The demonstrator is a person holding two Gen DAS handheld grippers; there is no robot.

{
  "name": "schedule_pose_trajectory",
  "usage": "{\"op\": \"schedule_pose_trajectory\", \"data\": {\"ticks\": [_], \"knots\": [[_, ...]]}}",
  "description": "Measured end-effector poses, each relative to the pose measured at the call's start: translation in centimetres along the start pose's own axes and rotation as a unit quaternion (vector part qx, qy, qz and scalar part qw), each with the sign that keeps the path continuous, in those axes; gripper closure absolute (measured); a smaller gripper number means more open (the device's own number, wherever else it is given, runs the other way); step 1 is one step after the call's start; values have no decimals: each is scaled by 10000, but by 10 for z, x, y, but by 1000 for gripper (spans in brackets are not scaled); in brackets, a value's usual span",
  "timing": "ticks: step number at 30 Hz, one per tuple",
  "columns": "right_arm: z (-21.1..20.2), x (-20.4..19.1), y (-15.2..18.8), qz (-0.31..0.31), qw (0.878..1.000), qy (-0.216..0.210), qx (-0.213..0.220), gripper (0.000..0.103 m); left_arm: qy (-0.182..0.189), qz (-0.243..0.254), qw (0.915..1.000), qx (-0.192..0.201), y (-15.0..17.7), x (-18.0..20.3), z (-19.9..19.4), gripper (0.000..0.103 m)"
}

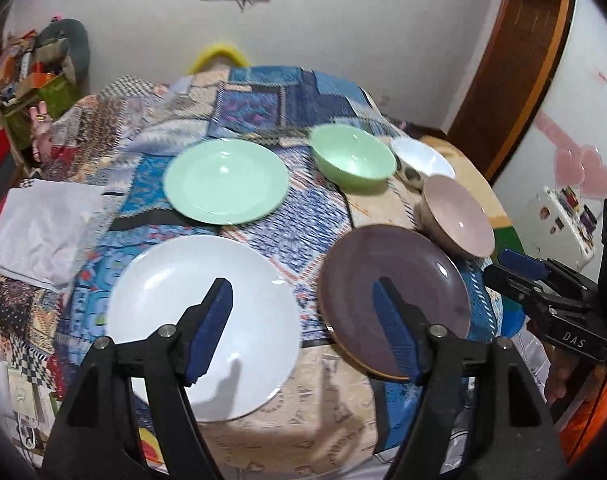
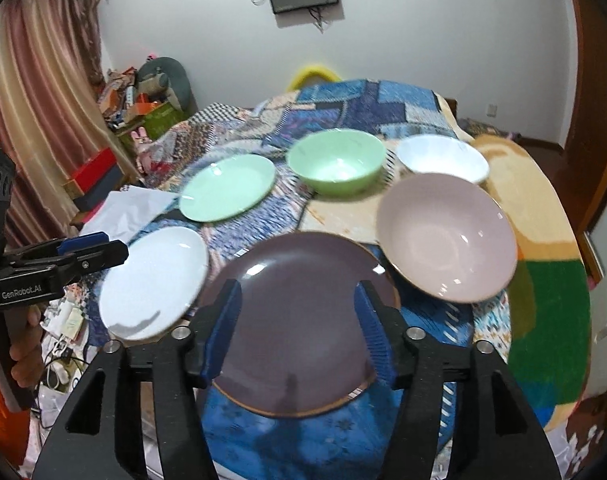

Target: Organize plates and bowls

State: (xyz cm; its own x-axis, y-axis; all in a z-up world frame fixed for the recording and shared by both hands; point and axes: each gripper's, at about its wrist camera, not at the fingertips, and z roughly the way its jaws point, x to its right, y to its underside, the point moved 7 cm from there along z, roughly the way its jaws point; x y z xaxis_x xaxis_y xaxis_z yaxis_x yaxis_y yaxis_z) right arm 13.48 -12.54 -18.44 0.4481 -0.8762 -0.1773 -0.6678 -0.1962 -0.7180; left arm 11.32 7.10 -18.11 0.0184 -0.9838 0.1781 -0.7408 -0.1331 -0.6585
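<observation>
So far left in the left wrist view there's a crumpled white cloth point(image 1: 43, 232), then a glossy round white plate point(image 1: 201, 326) lower left with a mint green plate point(image 1: 225, 181) above it, all flat on the patchwork-covered surface point(image 1: 263, 92). The left gripper point(image 1: 303, 330) has its jaws spread, nothing between them. Right of center: smooth purple plate point(image 1: 395, 300), green bowl point(image 1: 353, 163), white bowl point(image 1: 423, 158), pink bowl point(image 1: 457, 216), all mouth-up. The right gripper point(image 2: 297, 330) jaws are spread too, empty.

Our 2 black grippers, left gripper point(image 1: 303, 312) and right gripper point(image 2: 297, 312), carry ribbed blue pads point(image 1: 211, 328), silver screws point(image 1: 167, 330), white lettering.
</observation>
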Motion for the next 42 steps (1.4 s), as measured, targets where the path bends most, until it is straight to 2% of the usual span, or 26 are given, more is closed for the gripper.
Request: {"op": "schedule_pose_trajectory", "data": {"ticks": [4,7,12,22,24,28,32,37,42], "knots": [[10,-20,-6,-164,9998,-89,18,38,-224,-121,9996,92,5,-28,-10,29],[22,-36,-6,-281,9995,-165,-60,37,-281,-296,9992,29,11,-48,-10,23],[44,-56,-4,-425,9985,-240,-234,37,-499,-504,9975,-20,22,-83,-7,22],[97,-86,6,-596,9948,-365,-738,37,-677,-730,9938,-487,49,-137,23,22],[109,-92,8,-635,9932,-427,-879,38,-650,-741,9937,-528,51,-142,29,22],[125,-103,10,-743,9906,-480,-1039,46,-669,-784,9931,-562,56,-155,38,22],[141,-109,12,-786,9879,-517,-1235,58,-628,-952,9911,-679,61,-168,47,36],[155,-107,15,-746,9851,-514,-1459,65,-457,-1114,9893,-822,69,-176,54,55],[162,-107,16,-763,9839,-495,-1537,70,-296,-1181,9882,-929,74,-176,59,64]]}}
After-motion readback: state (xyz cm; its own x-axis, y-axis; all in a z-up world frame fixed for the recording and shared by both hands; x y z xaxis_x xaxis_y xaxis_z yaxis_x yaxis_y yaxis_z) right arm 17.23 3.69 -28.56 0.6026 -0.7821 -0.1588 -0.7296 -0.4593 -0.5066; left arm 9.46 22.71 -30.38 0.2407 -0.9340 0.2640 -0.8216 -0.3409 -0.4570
